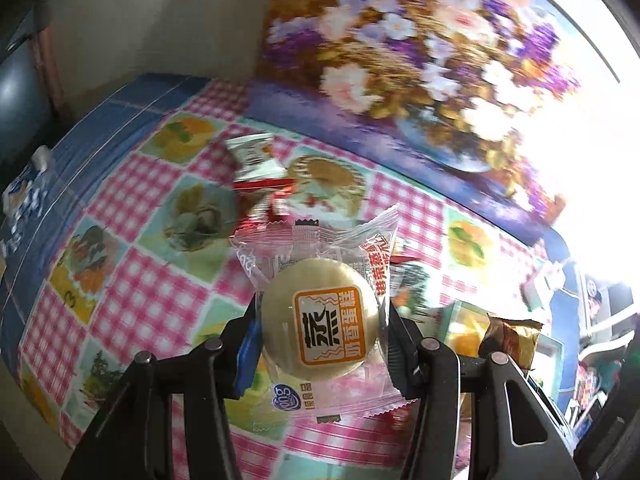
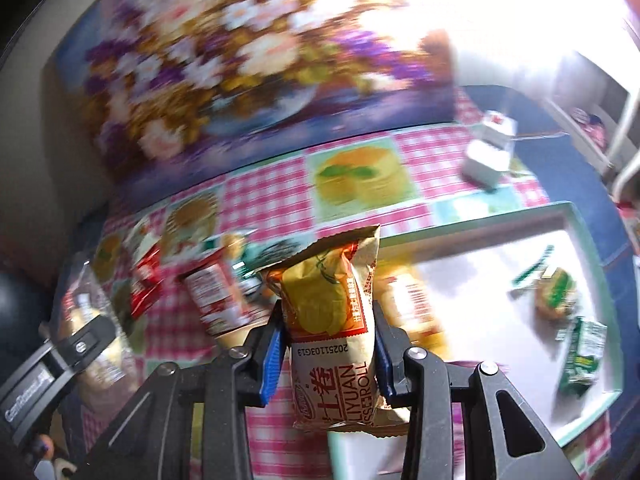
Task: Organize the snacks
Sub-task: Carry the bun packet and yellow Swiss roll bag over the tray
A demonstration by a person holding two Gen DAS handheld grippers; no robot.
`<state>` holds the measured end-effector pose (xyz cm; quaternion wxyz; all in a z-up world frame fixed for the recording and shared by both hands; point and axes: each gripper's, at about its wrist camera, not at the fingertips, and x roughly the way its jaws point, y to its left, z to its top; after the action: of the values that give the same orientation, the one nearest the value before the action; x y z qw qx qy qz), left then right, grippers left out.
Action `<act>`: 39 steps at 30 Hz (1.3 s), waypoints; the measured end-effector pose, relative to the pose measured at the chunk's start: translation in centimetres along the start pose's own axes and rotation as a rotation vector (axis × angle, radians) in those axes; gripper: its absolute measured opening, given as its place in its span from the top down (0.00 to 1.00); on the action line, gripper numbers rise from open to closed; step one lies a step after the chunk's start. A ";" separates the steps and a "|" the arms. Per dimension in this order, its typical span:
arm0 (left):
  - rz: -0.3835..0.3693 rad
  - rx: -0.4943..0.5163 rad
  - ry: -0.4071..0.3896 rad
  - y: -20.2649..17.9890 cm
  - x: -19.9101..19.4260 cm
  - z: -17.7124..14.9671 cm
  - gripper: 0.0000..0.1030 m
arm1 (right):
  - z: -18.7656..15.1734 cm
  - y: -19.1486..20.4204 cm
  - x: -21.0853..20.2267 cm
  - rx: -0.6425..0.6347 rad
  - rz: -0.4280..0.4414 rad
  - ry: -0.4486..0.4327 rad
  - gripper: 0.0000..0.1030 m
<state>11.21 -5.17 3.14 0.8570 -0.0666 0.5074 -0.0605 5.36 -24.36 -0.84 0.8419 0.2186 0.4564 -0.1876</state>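
Two snacks in hand: one per claw, both lifted clear of the checked counter.
Left claw: clamped across a round steamed cake sealed in a clear wrapper, pads on opposite sides of the cake.
Right claw: clamped on an orange-gold egg roll packet, pads at its middle, packet standing upright.
Steamed cake handling: likely light and soft, easily dented; slick film, so best held across the widest part, gently.
Egg roll packet handling: probably light, air-puffed, brittle inside; middle grip suits, crimped ends too floppy.
Likely destination: teal-rimmed tray to the right, green-wrapped snacks already inside.
Left over: red packets loose on the counter.
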 end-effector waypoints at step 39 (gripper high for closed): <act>-0.187 0.359 0.185 -20.1 5.6 -7.0 0.47 | 0.7 -17.1 -0.6 0.400 -0.218 0.023 0.60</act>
<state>7.02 -26.27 -1.43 0.7955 0.0462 0.5565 -0.2352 -3.27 -38.99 -3.38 0.7513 0.3325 0.4407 -0.3615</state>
